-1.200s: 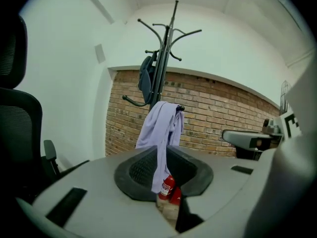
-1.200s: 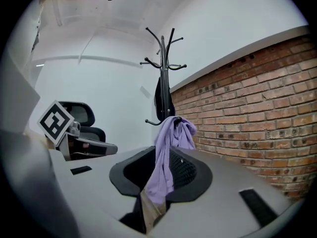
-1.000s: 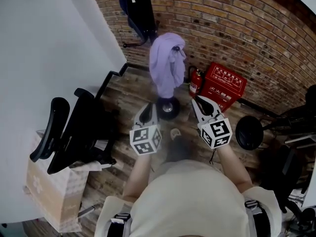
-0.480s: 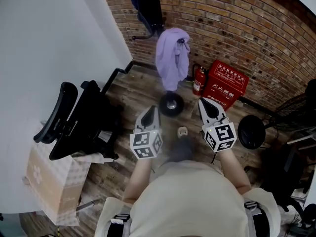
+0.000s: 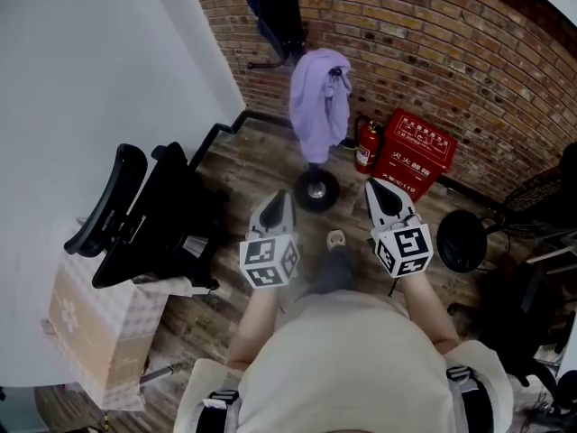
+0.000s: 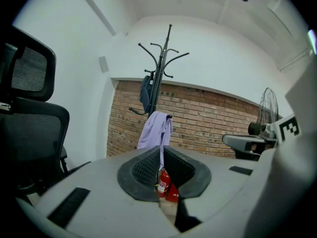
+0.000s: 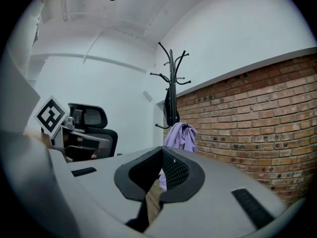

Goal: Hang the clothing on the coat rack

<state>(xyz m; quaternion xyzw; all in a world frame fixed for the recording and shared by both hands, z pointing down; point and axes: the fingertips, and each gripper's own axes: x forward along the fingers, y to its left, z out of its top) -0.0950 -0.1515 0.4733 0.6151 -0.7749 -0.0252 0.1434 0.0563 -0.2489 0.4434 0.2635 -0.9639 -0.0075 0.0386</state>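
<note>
- Clothing (image 5: 317,102), a lilac garment, hangs from a low hook of the coat rack (image 6: 159,78) and drapes down beside its pole, above the round base.
- A dark item (image 5: 275,7) hangs higher up on the same rack.
- The left claw (image 5: 276,204) is held on the near side of the rack's base, a little to its left. Its jaws are closed together with nothing between them, and it points toward the rack.
- The right claw (image 5: 382,193) is held near the rack's base, to its right. Its jaws are also pressed together and empty, and the garment shows beyond their tips.
- A red fire extinguisher (image 5: 365,147) stands just right of the rack, with a red box (image 5: 415,154) beside it, both against the brick wall (image 5: 433,52) behind the rack.
- A black office chair (image 5: 144,219) stands well to the left of the rack on the wooden floor (image 5: 243,165), with a cardboard box (image 5: 95,332) nearer the person.
</note>
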